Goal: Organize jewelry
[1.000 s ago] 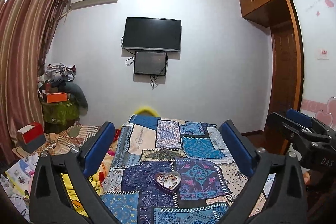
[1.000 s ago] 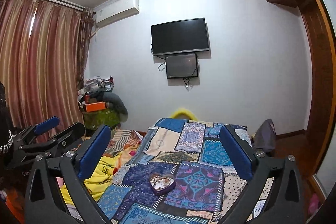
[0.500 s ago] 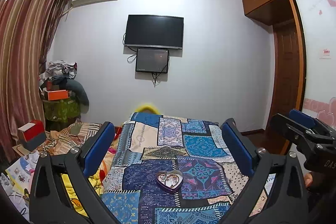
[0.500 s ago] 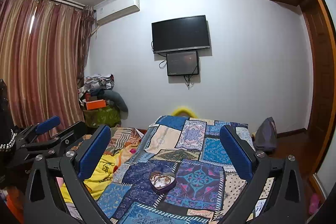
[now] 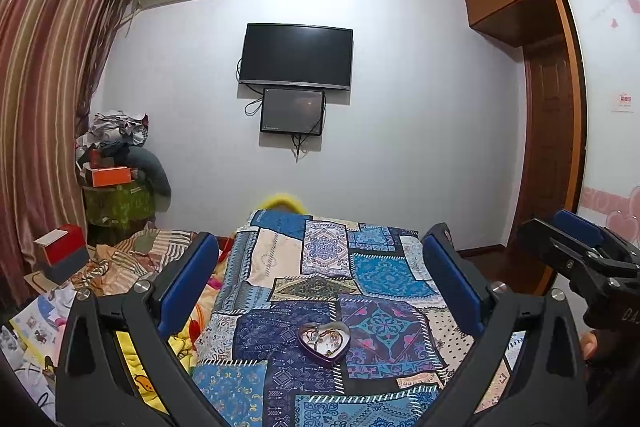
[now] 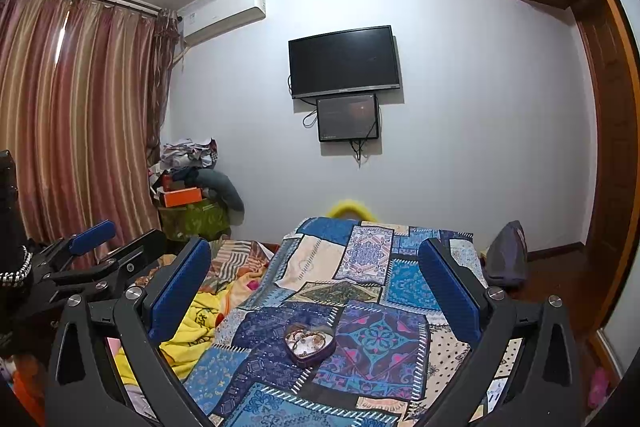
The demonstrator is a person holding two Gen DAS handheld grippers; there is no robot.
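Likely light, stiff heart box on quilt | tangled jewelry inside, snaggy, slippery | pinch box rim | left claw and right claw both spread wide, empty

One heart-shaped tin; two wall screens; two hand-held grippers; one patchwork quilt.

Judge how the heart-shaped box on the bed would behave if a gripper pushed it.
The heart-shaped box looks small and low, so it would probably slide rather than tip. The soft patchwork bedspread may drag or bunch. Its loose jewelry would likely shift.
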